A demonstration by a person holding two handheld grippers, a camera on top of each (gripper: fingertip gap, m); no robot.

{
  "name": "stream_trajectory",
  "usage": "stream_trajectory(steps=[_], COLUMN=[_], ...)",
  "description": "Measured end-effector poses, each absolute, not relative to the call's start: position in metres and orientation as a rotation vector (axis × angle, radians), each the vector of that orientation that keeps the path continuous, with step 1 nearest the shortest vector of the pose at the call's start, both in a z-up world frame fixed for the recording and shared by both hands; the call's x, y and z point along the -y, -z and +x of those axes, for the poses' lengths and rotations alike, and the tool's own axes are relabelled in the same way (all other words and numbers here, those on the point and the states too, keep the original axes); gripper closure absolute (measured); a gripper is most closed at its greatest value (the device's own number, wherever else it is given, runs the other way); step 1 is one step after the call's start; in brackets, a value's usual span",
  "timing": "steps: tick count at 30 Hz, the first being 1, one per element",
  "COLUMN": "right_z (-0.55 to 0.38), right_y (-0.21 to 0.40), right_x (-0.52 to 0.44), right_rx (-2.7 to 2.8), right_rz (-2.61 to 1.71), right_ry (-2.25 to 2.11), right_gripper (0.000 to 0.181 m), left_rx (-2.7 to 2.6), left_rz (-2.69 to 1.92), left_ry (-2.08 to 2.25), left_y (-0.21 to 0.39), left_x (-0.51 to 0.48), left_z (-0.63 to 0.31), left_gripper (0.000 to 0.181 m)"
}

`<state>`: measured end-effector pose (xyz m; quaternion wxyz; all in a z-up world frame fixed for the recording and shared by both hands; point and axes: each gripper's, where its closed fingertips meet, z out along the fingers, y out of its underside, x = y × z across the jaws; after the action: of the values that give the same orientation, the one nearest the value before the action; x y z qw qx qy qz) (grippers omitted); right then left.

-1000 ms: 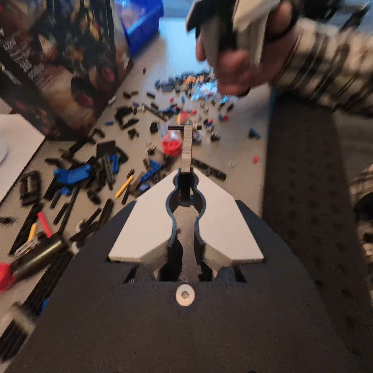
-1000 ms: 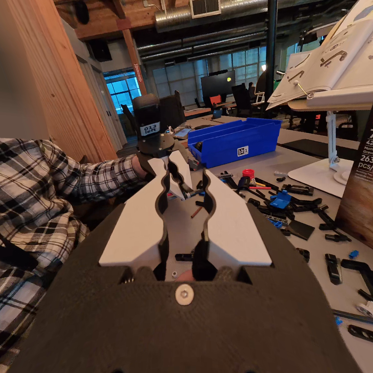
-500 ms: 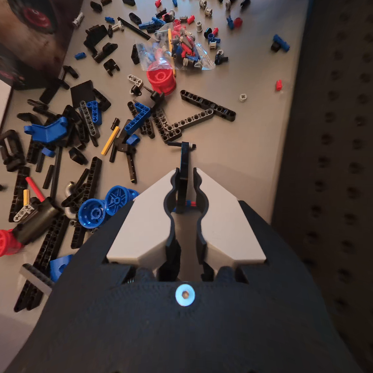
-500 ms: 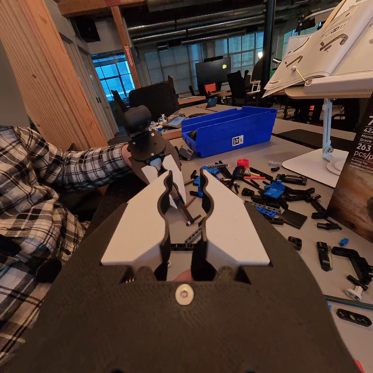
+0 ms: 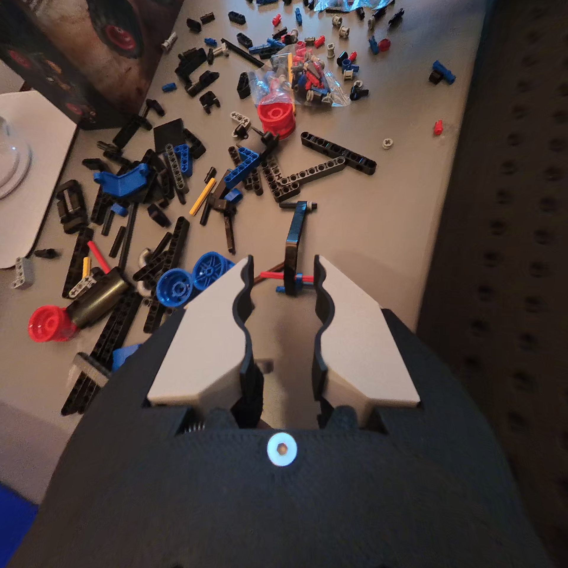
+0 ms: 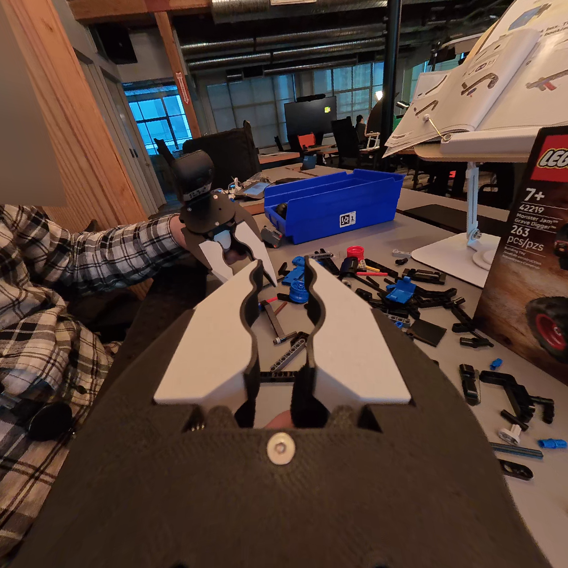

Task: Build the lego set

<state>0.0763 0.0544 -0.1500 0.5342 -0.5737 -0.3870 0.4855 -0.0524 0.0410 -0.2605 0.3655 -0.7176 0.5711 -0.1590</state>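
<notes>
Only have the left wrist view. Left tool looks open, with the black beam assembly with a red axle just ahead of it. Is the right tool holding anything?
Observer: No. The right tool is open and empty, above the grey table.
Operator: Is the assembly lying flat or propped up?
Observer: The black beam assembly with a red axle lies flat on the table. Neither the right tool nor the left tool grips it.
Operator: Are the instructions nearby?
Observer: Yes. An open white instruction booklet rests on a white stand, above the dark cardboard set box.
</notes>
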Motion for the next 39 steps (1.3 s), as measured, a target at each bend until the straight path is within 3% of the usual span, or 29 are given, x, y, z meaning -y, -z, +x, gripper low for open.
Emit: stream_trajectory(steps=[11,17,26,31,39], right_z=[0.078,0.075,0.077,0.062,0.058], right_y=[0.151,0.154,0.159,0.100,-0.003], right_x=[-0.057,-0.056,-0.076,-0.117,-0.287], right_rx=[0.915,0.928,0.911,1.052,1.074], right_rz=[-1.374,-1.381,-1.425,-1.403,-1.397], right_ry=[-1.126,-1.107,-0.871,-0.515,-0.172], right_gripper=[0.157,0.157,0.149,0.141,0.117], left_rx=[-1.500,-1.391,-1.147,-0.998,-0.941], left_rz=[-1.819,-1.688,-1.541,-1.527,-1.574], left_ry=[0.320,0.171,-0.119,-0.150,-0.153], left_y=[0.255,0.193,0.076,0.043,0.071], left_x=[-0.048,-0.104,-0.274,-0.343,-0.375], left_z=[-0.063,-0.058,-0.044,-0.063,-0.092], left_gripper=[0.152,0.146,0.135,0.139,0.142])
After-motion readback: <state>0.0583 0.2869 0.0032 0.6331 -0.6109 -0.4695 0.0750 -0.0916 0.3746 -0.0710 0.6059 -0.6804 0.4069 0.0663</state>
